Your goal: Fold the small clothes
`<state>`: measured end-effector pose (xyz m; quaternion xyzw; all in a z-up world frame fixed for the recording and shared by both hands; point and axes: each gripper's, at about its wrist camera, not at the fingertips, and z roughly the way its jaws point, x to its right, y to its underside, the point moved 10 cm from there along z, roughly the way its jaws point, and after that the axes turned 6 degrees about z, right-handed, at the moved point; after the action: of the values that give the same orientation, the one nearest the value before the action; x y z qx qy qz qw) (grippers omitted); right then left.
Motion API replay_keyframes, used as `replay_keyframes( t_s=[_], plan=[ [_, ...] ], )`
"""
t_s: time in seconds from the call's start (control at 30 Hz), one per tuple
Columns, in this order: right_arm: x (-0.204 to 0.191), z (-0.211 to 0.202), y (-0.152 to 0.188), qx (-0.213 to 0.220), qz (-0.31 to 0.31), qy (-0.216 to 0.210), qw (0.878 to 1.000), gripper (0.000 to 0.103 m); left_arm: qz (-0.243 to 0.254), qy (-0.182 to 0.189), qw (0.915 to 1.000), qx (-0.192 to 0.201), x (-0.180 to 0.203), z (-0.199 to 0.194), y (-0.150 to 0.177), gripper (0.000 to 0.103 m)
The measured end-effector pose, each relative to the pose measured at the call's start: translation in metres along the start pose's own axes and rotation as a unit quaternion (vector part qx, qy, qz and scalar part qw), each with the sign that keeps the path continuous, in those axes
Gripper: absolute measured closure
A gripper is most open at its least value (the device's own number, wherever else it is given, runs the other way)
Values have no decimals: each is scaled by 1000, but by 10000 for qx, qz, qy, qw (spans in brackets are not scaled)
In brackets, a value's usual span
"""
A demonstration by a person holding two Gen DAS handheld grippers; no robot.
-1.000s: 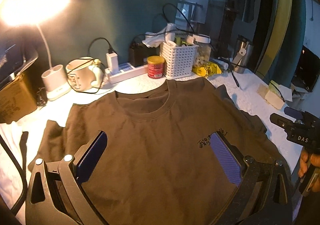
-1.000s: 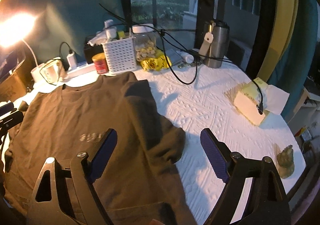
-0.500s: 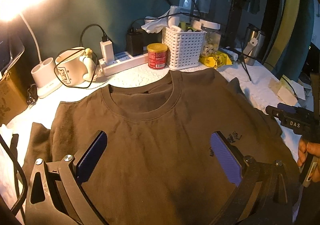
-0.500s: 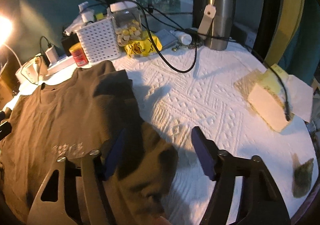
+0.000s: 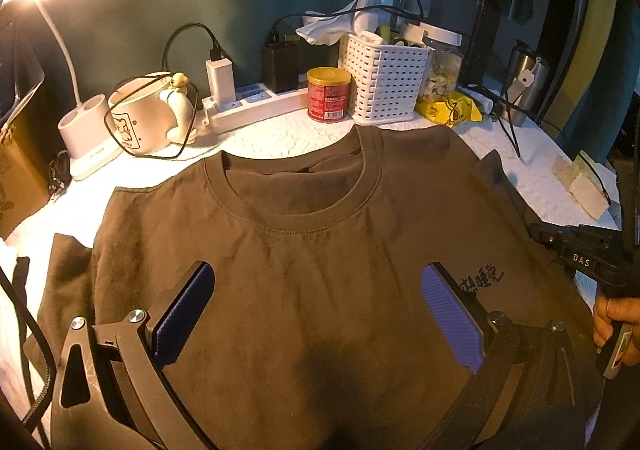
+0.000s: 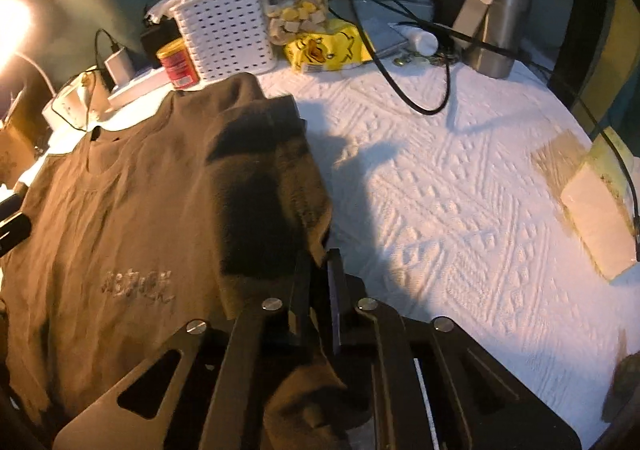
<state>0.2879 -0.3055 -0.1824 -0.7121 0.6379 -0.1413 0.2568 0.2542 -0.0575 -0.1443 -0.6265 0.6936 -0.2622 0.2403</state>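
A: Where does the shirt [image 5: 320, 270] lie?

B: Flat on the counter [image 6: 460, 189], front up, collar toward the clutter at the back. Its sleeve [image 6: 272, 169] on the right side is already turned in over the chest.

A: And the jaws?

B: The right gripper [image 6: 318, 290] has its jaws shut on the edge of that sleeve; brown cloth shows pinched between them. The left gripper [image 5: 316, 314] hangs over the lower chest with its jaws wide apart and nothing in them.

A: What could go wrong?

B: I'd say the pinch looks thin, only a lip of cloth. A quick pull might slip it out, or drag one layer and leave the sleeve bunched. And since the left gripper isn't pinning anything, a pull on the sleeve could slide the whole shirt across the counter and skew the fold.

A: Anything near enough to be hit?

B: The red can [image 5: 329, 94] and the white basket [image 5: 386, 83] sit just beyond the collar, and a black cable [image 6: 404, 89] loops over the counter beside the shoulder. A wide sweep could snag the cable or push the shirt into the can.

A: Count things for me.

B: One shirt. Two grippers. One red can, one basket, one mug [image 5: 144, 117], one power strip [image 5: 256, 105], one steel tumbler [image 6: 500, 9], one glass jar [image 6: 296, 1], one yellow packet [image 6: 328, 45]. One hand [image 5: 612, 322] in view, on the right gripper's handle.
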Motion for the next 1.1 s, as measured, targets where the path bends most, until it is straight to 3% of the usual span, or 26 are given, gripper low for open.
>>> replay_keyframes(
  t_s=[0.27, 0.47, 0.67, 1.1],
  plan=[
    [-12, -50, -21, 669, -106, 66, 9977, 96, 24, 77, 9996, 273, 0, -24, -3, 1],
    [-42, -80, -24, 969, -397, 27, 9945, 96, -14, 159, 9982, 572, -6, -47, -3, 1],
    [-74, -88, -12, 990, -638, -84, 9930, 96, -51, 219, 9968, 770, -16, -66, 2, 1],
    [-131, -58, 25, 598, -847, -182, 9944, 96, -173, 211, 9954, 923, -45, -85, 26, 1]
  ],
)
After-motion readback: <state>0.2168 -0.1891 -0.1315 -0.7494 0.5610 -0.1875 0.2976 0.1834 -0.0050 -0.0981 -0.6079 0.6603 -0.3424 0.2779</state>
